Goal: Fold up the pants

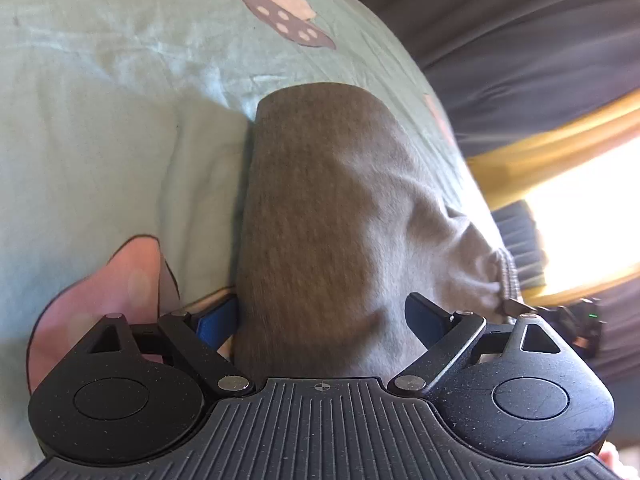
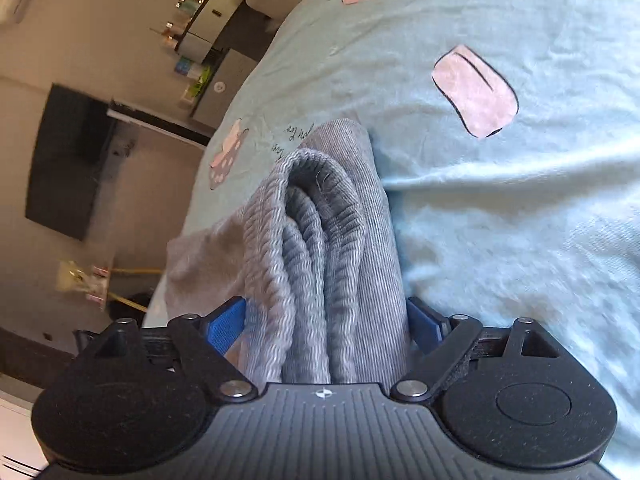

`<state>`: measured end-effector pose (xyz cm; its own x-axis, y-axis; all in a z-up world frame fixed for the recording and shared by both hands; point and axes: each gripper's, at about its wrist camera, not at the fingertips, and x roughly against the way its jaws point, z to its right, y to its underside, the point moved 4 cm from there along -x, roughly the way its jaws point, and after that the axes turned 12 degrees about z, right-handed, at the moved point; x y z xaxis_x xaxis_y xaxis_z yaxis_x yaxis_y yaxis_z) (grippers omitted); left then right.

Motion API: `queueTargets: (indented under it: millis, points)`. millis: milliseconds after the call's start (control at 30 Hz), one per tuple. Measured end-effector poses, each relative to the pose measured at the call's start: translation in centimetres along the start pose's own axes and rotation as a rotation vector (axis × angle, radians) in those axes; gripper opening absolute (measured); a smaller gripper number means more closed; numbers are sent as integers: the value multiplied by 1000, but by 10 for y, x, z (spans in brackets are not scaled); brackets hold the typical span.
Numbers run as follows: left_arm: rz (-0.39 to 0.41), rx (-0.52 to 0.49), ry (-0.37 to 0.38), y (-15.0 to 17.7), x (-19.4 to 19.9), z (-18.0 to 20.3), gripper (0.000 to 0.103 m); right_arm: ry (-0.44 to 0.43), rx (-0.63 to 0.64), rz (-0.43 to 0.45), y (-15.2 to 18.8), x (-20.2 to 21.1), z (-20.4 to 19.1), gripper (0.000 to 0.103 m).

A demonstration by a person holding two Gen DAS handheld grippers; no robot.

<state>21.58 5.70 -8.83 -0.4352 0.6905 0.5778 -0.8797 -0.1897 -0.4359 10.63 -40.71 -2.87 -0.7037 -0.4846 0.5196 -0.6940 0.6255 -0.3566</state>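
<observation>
Grey knitted pants (image 1: 320, 216) fill both my grippers: my left gripper (image 1: 320, 316) clamps a smooth fold, my right gripper (image 2: 326, 320) clamps the bunched ribbed waistband, hiding the blue fingertips (image 2: 226, 326); pale green printed bedsheet (image 2: 500, 220) lies beyond.

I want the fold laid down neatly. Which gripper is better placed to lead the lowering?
Probably right: the right gripper clamps the bunched ribbed waistband of the pants; the left gripper holds smooth fabric.
</observation>
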Motion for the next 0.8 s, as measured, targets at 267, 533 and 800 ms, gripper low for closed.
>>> queueTargets:
  millis: [267,533,800]
  points:
    - [-40,-15,105,-6,-28,10,102,-56,58,-43,-7,-28,-14,95]
    - [-1,-41,110,-6,-29,14,83,17,153,-33,-6,-48,-28,66]
    - [55,-89,65,-6,-6,30,41,28,251,38,2,-27,-69,56]
